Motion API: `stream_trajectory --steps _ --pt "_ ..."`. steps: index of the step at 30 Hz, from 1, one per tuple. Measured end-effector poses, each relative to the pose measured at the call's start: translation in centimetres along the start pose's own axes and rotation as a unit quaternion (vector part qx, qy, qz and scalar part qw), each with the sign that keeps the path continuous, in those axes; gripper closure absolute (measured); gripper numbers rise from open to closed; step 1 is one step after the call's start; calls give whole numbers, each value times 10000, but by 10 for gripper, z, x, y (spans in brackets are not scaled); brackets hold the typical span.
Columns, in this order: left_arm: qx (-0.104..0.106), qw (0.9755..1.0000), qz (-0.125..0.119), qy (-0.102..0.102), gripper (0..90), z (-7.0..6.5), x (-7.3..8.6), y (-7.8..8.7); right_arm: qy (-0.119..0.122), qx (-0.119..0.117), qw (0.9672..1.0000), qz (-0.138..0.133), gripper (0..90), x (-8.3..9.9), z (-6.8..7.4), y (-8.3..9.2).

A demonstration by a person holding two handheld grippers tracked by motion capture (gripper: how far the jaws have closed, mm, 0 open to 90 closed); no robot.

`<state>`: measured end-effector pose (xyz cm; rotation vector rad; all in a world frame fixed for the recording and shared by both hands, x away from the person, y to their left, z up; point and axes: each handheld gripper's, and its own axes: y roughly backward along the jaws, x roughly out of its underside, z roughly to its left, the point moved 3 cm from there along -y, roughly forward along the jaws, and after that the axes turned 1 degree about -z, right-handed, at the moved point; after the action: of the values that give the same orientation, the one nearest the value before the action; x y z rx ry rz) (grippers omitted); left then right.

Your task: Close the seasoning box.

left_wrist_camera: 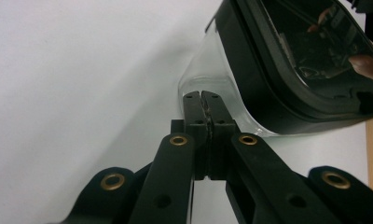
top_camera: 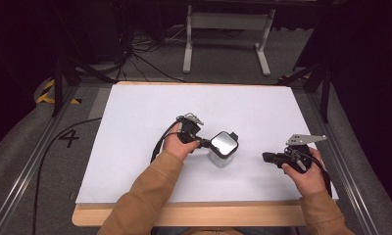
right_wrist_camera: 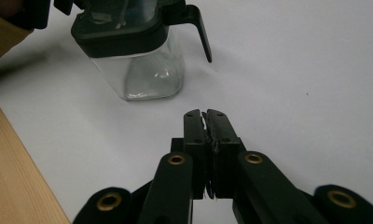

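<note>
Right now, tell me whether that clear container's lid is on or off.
On. The black lid sits across the top of the clear container, which stands upright on the white table.

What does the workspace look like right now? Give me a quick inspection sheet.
Surface: white sheet on a wooden table.
Job's things: clear jar with black lid, upright.
Clutter: nothing seen.
Grippers: left gripper shut, tips at the jar's wall; right gripper shut, apart from the jar.
Cables: one trails from the left gripper; more on the floor.
Surroundings: white frame behind, dark room.
</note>
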<state>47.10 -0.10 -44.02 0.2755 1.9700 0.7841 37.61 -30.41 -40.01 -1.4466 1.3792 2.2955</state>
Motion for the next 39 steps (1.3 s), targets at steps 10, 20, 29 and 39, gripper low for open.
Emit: stream_trajectory --steps 10,20,29,39 --pt "-80 9987 502 -9 900 -16 9 6 136 -155 9998 61 876 -9 4 -13" --pt "82 9964 821 -216 900 -38 12 0 278 -255 9993 84 880 -17 8 -21" --pt "211 9936 1062 -318 900 -50 14 -9 280 -284 9992 60 881 -19 9 -22" --pt "284 9941 1005 -300 879 -51 13 -7 282 -256 9993 9 881 -20 7 -18"
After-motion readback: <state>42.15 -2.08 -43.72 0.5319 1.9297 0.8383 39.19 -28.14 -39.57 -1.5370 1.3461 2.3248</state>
